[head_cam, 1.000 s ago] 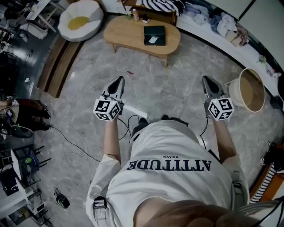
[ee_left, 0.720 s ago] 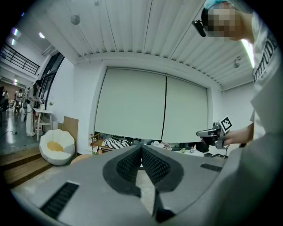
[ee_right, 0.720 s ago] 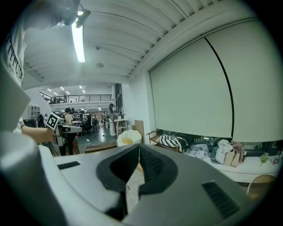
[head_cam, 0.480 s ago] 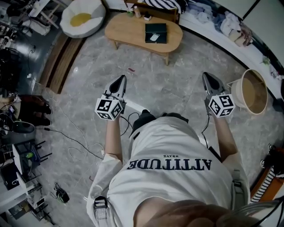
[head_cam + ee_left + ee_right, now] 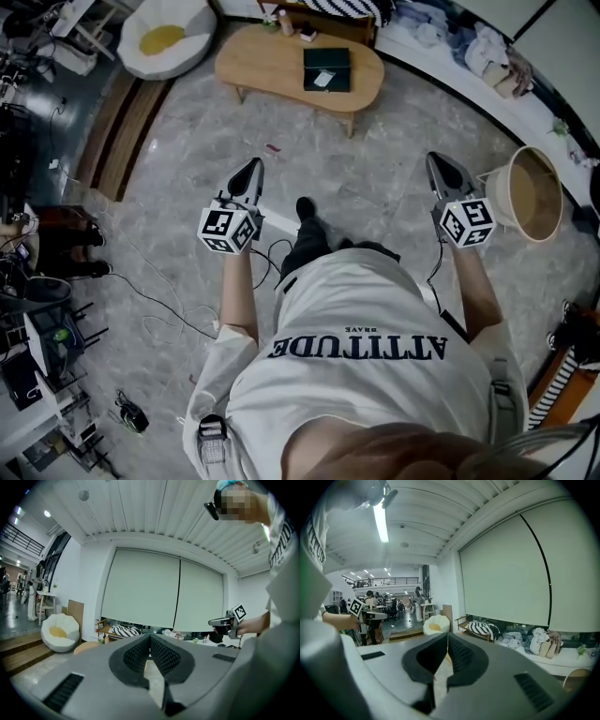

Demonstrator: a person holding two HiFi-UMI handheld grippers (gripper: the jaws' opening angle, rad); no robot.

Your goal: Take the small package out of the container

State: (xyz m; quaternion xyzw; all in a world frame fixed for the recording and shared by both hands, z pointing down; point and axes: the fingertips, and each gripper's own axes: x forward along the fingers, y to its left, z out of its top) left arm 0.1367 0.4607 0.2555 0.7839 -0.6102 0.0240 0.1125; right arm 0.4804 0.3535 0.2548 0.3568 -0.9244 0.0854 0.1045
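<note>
A dark box-shaped container (image 5: 326, 69) stands on the oval wooden table (image 5: 262, 61) at the far side of the floor. A small pale package (image 5: 322, 82) shows in it. My left gripper (image 5: 251, 169) and right gripper (image 5: 438, 161) are held out at waist height above the stone floor, well short of the table. Both are shut with nothing between the pads. In the left gripper view the jaws (image 5: 150, 638) meet at the tip, and the right gripper (image 5: 221, 620) shows off to the side. The right gripper view shows its own jaws (image 5: 447, 638) closed too.
A white round seat with a yellow cushion (image 5: 164, 37) sits left of the table. A woven basket (image 5: 531, 192) stands at the right. Cables (image 5: 159, 300) trail over the floor at the left. A bench with piled clothes (image 5: 487, 56) runs along the back wall.
The person has stepped toward the table, and one foot now shows ahead between the grippers. Both grippers travelled along with the body and stayed shut.
</note>
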